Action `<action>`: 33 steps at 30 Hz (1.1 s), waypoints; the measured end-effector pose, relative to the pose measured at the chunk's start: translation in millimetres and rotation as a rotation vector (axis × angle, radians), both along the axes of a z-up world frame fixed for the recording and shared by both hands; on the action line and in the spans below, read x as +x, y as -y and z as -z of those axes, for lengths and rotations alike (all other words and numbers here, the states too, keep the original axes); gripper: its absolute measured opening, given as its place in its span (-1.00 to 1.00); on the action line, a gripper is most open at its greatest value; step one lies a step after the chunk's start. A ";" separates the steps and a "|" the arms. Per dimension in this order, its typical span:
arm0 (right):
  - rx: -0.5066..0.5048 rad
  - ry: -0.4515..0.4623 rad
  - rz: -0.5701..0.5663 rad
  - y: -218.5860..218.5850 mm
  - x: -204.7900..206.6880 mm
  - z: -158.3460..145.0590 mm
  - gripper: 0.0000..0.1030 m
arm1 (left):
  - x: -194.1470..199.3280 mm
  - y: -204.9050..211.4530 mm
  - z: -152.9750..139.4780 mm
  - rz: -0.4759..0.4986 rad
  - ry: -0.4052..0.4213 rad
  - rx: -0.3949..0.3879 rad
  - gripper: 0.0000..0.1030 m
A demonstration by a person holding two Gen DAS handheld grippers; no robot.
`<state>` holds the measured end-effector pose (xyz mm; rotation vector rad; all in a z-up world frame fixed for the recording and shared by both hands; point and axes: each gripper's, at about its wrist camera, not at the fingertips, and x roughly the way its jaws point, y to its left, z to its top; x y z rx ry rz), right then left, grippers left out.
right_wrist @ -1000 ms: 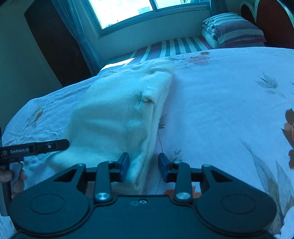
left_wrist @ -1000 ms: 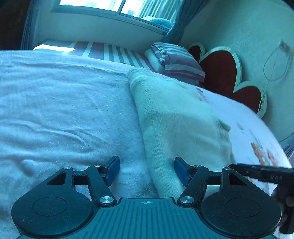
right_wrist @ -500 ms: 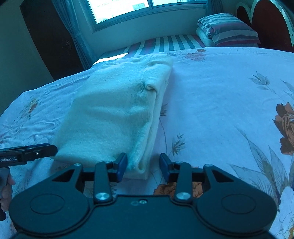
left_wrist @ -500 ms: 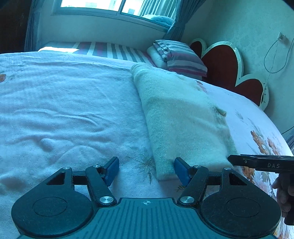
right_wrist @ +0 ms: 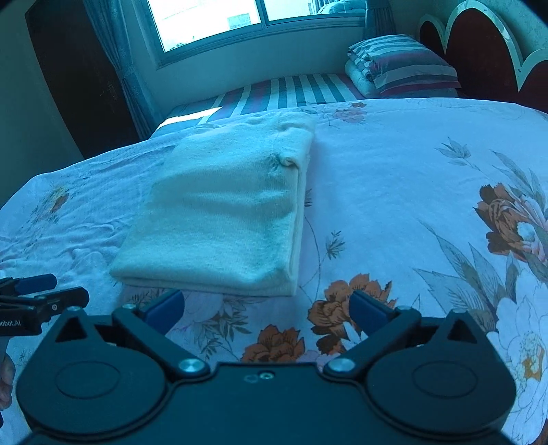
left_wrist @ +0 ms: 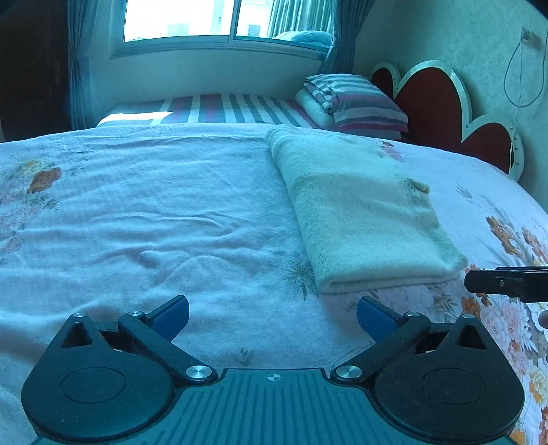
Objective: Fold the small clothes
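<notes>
A pale knitted garment [left_wrist: 359,212] lies folded in a long rectangle on the flowered bedsheet [left_wrist: 154,212]; it also shows in the right wrist view [right_wrist: 226,212]. My left gripper [left_wrist: 272,316] is open and empty, just short of the garment's near left corner. My right gripper [right_wrist: 265,309] is open and empty, just short of the garment's near right corner. Neither touches the cloth. The right gripper's body [left_wrist: 507,280] shows at the right edge of the left wrist view, and the left gripper's body [right_wrist: 37,301] at the left edge of the right wrist view.
Folded striped bedding [left_wrist: 356,102] is stacked at the head of the bed by a red heart-shaped headboard [left_wrist: 441,102]. A striped mattress strip [left_wrist: 233,109] runs under the window [left_wrist: 212,17]. A dark wardrobe [right_wrist: 78,78] stands left of the window.
Both grippers have drawn back from the garment's near edge and their jaws have opened wider. The folded garment now lies free on the bed.
</notes>
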<state>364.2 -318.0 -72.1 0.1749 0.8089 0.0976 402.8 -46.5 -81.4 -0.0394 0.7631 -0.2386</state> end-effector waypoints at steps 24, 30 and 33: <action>0.328 0.094 0.027 76.5 98.9 9.2 0.27 | 129.5 11.2 23.5 0.096 -0.092 -0.388 0.50; 0.462 0.027 -0.022 92.1 123.2 34.5 0.01 | 162.4 10.7 43.4 0.104 -0.177 -0.535 0.45; 0.502 0.006 -0.048 94.4 131.5 42.8 0.06 | 170.8 12.4 49.8 0.107 -0.192 -0.573 0.45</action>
